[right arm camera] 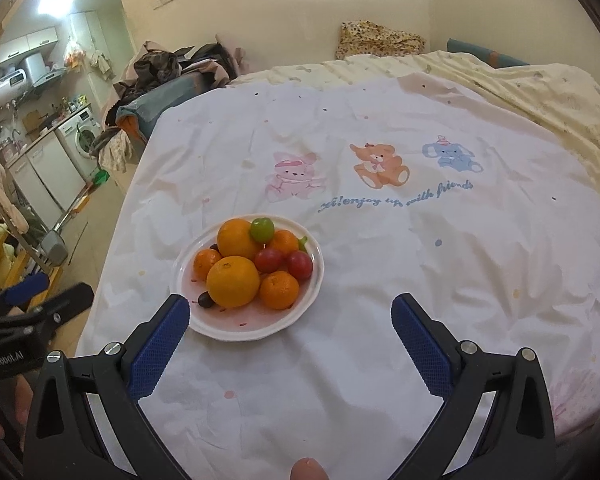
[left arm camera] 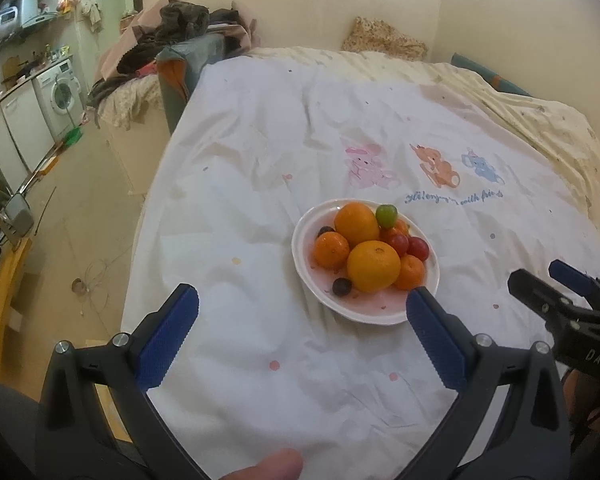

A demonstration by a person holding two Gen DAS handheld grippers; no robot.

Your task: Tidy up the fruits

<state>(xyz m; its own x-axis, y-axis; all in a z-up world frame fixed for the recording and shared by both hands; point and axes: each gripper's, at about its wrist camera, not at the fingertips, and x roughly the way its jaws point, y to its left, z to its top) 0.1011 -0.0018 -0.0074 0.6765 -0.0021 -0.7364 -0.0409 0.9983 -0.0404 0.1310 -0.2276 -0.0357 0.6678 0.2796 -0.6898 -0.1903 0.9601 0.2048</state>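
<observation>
both grippers, left gripper (left arm camera: 302,312) and right gripper (right arm camera: 290,320), are spread and hold nothing; piled fruits (right arm camera: 233,276) on the plate (right arm camera: 236,330) may roll off if bumped.

Pretty clearly someone's small home, like a studio flat: a bed (right arm camera: 380,280) with a kids' cartoon-animal sheet (right arm camera: 376,168), clothes heaped (left arm camera: 180,28) past its far left corner, and a kitchenette right beside it with a washing machine (left arm camera: 62,94), white cabinets (left arm camera: 16,132) and a water heater (right arm camera: 4,84)
</observation>
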